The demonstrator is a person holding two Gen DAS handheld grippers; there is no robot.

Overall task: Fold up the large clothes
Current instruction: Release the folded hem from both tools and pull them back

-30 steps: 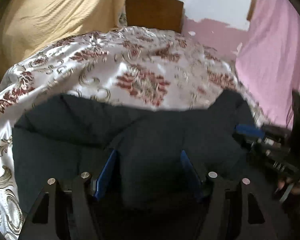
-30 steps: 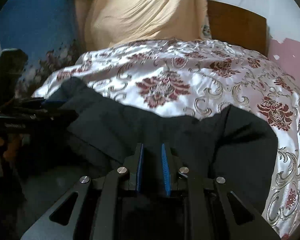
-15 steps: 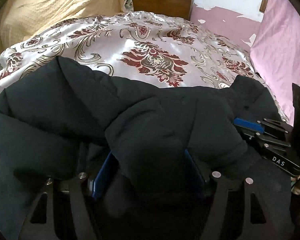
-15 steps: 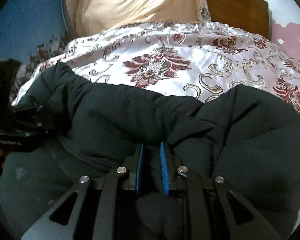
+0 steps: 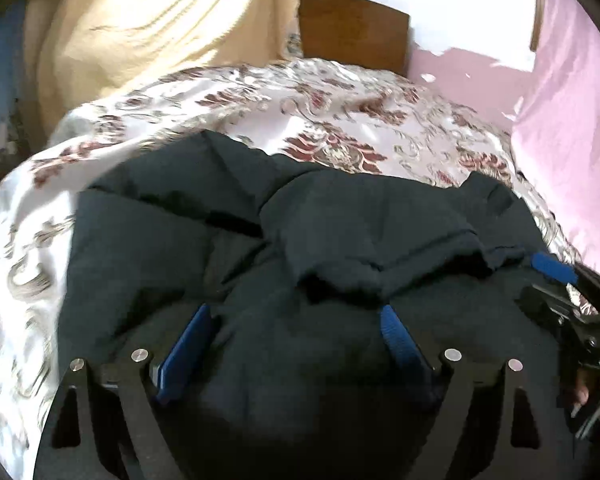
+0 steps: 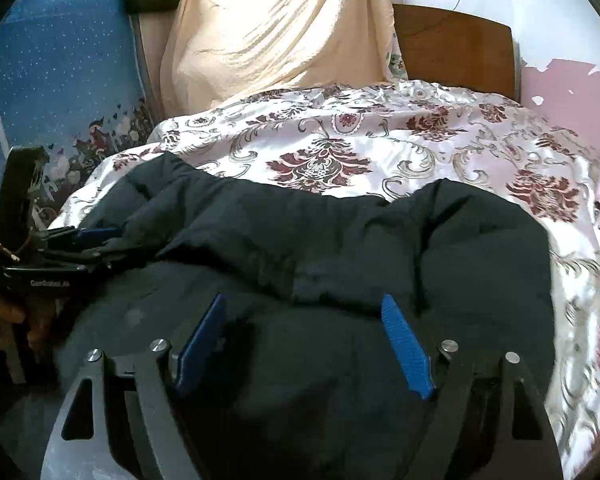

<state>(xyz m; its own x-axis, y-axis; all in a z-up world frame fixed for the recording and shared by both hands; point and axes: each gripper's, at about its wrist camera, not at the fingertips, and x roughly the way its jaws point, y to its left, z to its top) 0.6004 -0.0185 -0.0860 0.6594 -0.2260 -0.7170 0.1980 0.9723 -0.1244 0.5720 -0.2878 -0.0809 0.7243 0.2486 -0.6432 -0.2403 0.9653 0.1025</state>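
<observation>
A large dark padded jacket [image 5: 340,232] lies bunched on the near part of a floral bed cover [image 5: 340,120]; it also fills the near half of the right wrist view [image 6: 340,232]. My left gripper [image 5: 296,320] is open, its blue pads wide apart over a fold of the jacket. My right gripper [image 6: 304,312] is open just above the jacket, with nothing between its pads. The right gripper shows at the right edge of the left wrist view [image 5: 556,272]. The left gripper shows at the left edge of the right wrist view [image 6: 88,236].
The floral cover [image 6: 360,148] spreads beyond the jacket to a wooden headboard [image 6: 456,44]. A cream cloth [image 6: 284,28] hangs at the back left, with a blue panel [image 6: 60,60] beside it. A pink curtain [image 5: 568,120] hangs at the right.
My right gripper has opened and let go of the jacket. Both grippers have pulled back and up a little, and the jacket has settled flatter on the bed.
</observation>
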